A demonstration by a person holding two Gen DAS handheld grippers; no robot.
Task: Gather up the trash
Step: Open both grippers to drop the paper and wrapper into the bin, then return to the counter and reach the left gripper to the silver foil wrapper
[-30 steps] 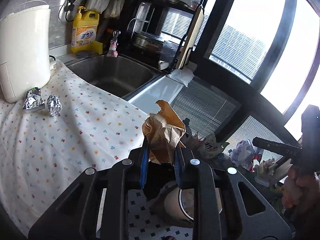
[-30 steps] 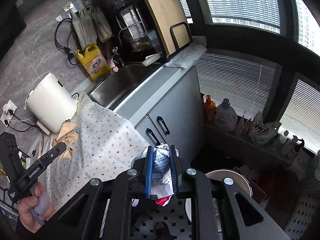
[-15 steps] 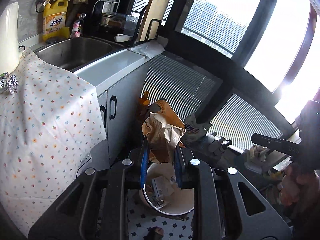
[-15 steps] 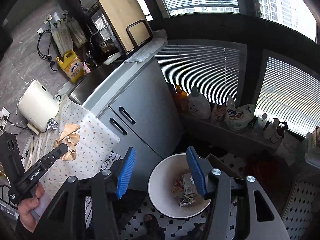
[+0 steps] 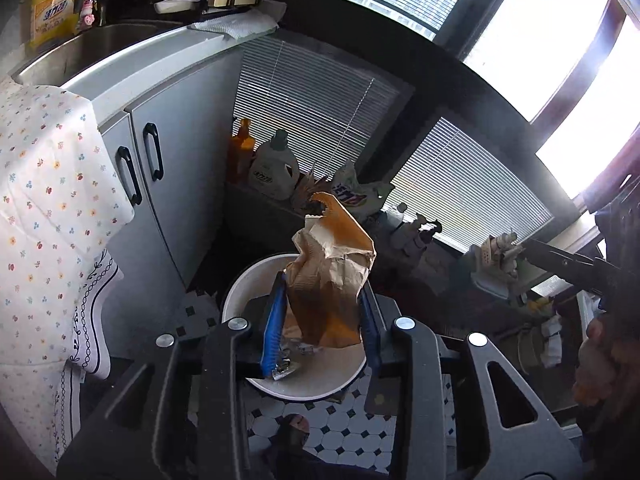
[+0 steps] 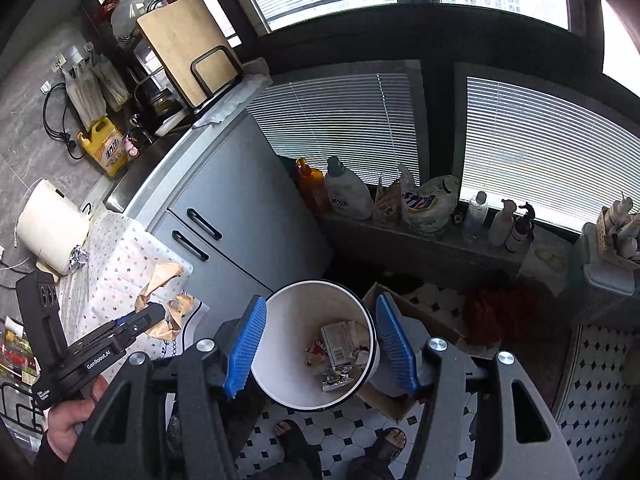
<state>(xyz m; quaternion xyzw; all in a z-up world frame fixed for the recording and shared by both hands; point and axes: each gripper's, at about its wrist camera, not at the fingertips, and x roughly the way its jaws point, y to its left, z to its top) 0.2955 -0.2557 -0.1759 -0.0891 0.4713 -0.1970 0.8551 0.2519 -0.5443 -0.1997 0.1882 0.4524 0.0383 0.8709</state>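
Note:
My left gripper (image 5: pixel 320 320) is shut on a crumpled brown paper bag (image 5: pixel 332 276) and holds it above a white round trash bin (image 5: pixel 256 288) on the tiled floor. The bin (image 6: pixel 288 320) holds several scraps of wrappers and foil (image 6: pixel 340 352). My right gripper (image 6: pixel 320 344) is open and empty, directly above the bin. In the right wrist view the left gripper (image 6: pixel 132 324) shows at the left with the brown bag (image 6: pixel 160 280). A foil ball (image 6: pixel 79 257) lies on the flowered cloth by the white kettle.
A grey cabinet (image 6: pixel 240 216) with black handles stands left of the bin. Detergent bottles (image 6: pixel 348 192) line the low window ledge. A cardboard box (image 6: pixel 412 312) sits beside the bin. The person's sandalled feet (image 6: pixel 392 440) are on the tiles. The flowered cloth (image 5: pixel 48 200) hangs over the counter edge.
The left gripper has carried the brown bag from over the counter to above the bin. The right gripper has opened and dropped its crumpled wrapper into the bin.

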